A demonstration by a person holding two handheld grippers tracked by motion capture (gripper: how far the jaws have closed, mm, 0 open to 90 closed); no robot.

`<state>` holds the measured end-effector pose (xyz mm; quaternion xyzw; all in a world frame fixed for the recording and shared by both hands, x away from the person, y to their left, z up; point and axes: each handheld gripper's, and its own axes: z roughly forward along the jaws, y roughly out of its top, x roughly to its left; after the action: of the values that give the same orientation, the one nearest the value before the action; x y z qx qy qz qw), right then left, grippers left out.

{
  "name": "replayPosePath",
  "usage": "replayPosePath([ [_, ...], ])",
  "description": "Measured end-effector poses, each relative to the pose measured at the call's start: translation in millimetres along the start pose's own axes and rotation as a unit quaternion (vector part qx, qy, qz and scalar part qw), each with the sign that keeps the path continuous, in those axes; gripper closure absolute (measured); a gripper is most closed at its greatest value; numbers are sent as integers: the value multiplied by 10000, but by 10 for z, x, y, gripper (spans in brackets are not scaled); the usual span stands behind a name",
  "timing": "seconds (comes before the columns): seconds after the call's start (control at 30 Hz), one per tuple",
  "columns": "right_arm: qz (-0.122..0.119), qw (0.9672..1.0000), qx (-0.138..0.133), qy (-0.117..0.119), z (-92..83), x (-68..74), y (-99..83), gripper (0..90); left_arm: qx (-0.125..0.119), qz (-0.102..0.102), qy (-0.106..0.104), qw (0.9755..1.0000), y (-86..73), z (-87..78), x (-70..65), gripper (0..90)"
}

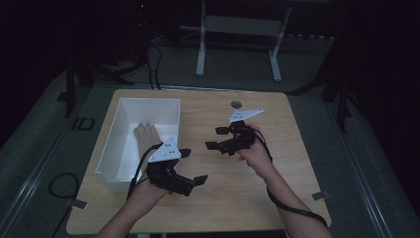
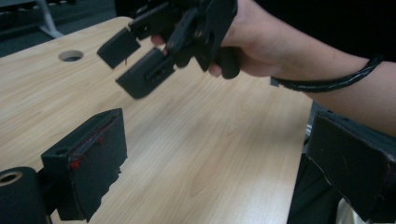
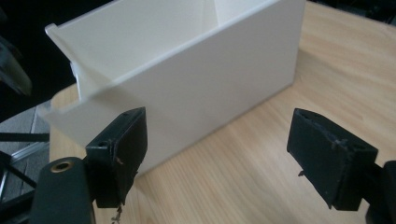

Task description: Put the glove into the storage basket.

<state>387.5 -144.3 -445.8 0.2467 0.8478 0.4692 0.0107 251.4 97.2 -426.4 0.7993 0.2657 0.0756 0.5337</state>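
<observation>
The white box (image 1: 121, 148) stands open-topped on the left part of the table (image 1: 237, 198), with one pale object (image 1: 146, 136) lying on its floor near the right wall; what that object is cannot be told from the high view. Judged from this, the item is already placed inside, and nothing else waits on the tabletop to be packed.

Your left gripper (image 1: 190, 166) hovers just beside the box's right wall, jaws spread apart and carrying nothing. Your right gripper (image 1: 217, 138) hangs over the middle of the table, pointing toward the box, jaws likewise parted and empty; the right gripper view confirms bare wood between them and the box wall (image 3: 196, 88) ahead.

What remains, if anything, is likely only withdrawal of both tools.

The surface is light wood laminate with rounded corners and a cable hole (image 1: 236, 104) near the far edge. The room is dim, grey carpet surrounds the table, and a white frame (image 1: 237, 39) stands beyond.
</observation>
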Motion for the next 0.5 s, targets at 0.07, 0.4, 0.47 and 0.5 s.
replayPosePath([
  [0.07, 7, 10000, 37, -45, -16, -29, -80, 199, 42, 67, -38, 10000, 0, 53, -26, 58],
  [0.4, 37, 9997, 161, -159, -93, -94, -379, 197, 423, 303, -365, 9980, -104, 405, -160, 66],
  [0.47, 49, 9997, 167, -179, -111, -112, -435, 193, 475, 322, -417, 9975, -130, 470, -175, 66],
  [0.5, 56, 9997, 168, -188, -124, -122, -461, 191, 500, 318, -439, 9973, -143, 501, -179, 66],
])
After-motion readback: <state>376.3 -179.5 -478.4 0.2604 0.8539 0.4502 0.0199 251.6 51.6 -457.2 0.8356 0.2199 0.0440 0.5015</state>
